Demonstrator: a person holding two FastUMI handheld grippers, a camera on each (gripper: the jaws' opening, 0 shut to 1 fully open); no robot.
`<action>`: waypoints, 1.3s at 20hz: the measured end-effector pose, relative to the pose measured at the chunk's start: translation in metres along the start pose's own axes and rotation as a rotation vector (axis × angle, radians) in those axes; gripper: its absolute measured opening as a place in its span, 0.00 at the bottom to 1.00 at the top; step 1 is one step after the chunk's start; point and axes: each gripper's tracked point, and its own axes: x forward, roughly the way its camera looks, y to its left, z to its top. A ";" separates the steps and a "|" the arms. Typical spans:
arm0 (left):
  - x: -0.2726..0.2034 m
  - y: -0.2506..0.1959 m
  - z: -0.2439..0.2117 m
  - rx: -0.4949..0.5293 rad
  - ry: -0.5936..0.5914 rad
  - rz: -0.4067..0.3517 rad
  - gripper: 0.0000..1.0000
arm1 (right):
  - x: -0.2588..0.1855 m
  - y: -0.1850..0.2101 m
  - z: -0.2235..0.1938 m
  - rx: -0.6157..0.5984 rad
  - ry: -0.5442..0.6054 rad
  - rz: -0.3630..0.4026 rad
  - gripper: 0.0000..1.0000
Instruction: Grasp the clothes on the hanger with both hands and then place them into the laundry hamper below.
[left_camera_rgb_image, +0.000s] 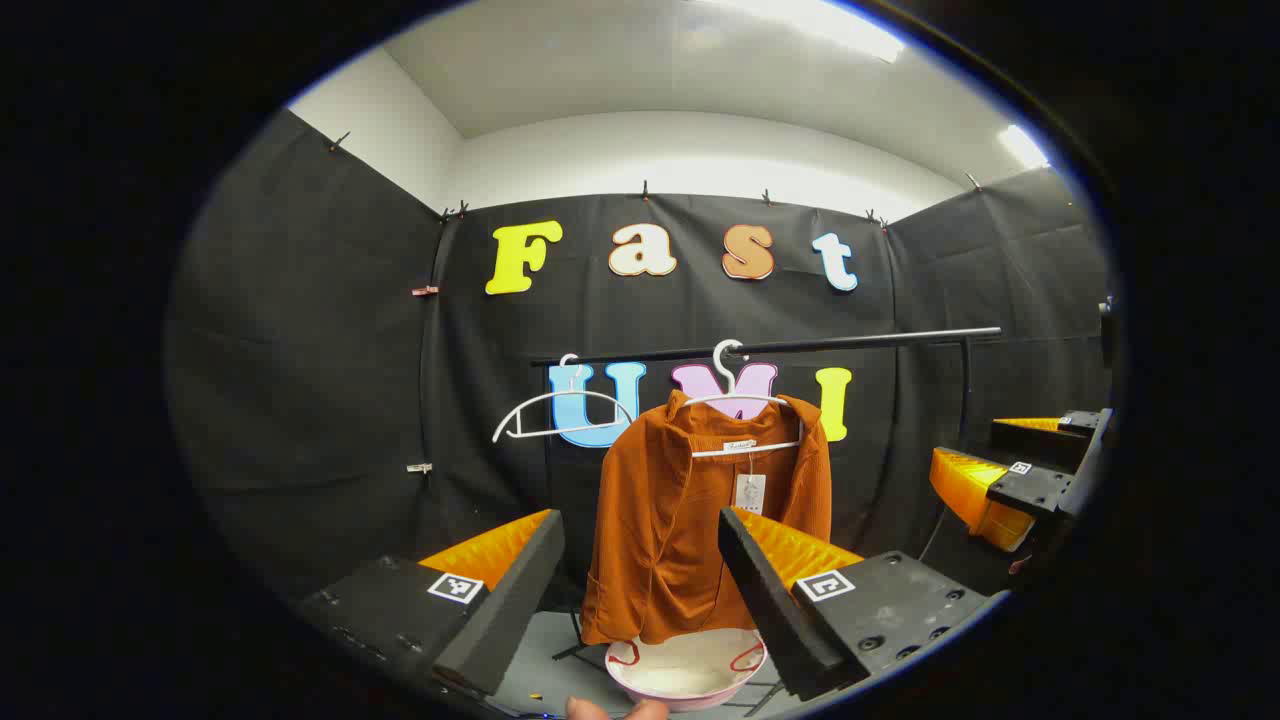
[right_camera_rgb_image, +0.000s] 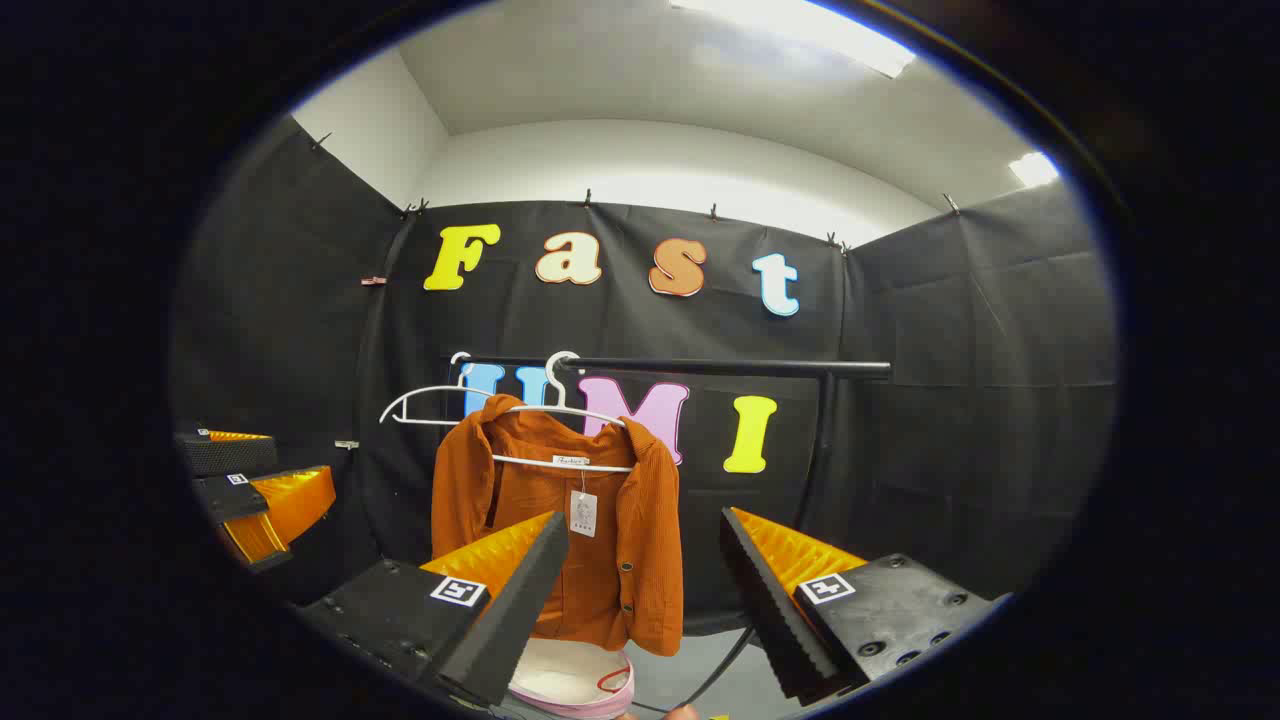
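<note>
A rust-orange shirt (left_camera_rgb_image: 660, 540) (right_camera_rgb_image: 640, 570) with a paper tag hangs on a white hanger (left_camera_rgb_image: 745, 400) (right_camera_rgb_image: 560, 465) from a black rail (left_camera_rgb_image: 850, 341) (right_camera_rgb_image: 720, 367). Below it on the floor sits the white laundry hamper (left_camera_rgb_image: 685, 675) (right_camera_rgb_image: 570, 685) with a pink rim and red handles. My left gripper (left_camera_rgb_image: 638, 520) is open, short of the shirt, which shows between its fingers. My right gripper (right_camera_rgb_image: 645, 518) is open too, facing the shirt's right half without touching it. Each gripper also appears in the other's view, at the edge (left_camera_rgb_image: 1010, 470) (right_camera_rgb_image: 250, 490).
An empty white hanger (left_camera_rgb_image: 560, 415) (right_camera_rgb_image: 420, 400) hangs on the rail left of the shirt. The rack's upright post (right_camera_rgb_image: 822, 450) stands to the right. Black cloth walls close in on three sides. Fingertips of a hand (left_camera_rgb_image: 610, 708) show at the bottom edge.
</note>
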 end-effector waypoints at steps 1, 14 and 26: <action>-0.001 -0.001 0.002 -0.004 -0.001 -0.002 0.97 | 0.000 0.001 0.000 0.000 -0.001 0.002 0.98; 0.007 0.000 0.005 -0.005 -0.008 -0.005 0.98 | 0.007 -0.001 0.000 -0.001 -0.004 -0.006 0.98; 0.043 -0.002 -0.008 -0.001 0.015 -0.069 0.98 | 0.024 0.008 -0.008 0.005 0.011 -0.026 0.98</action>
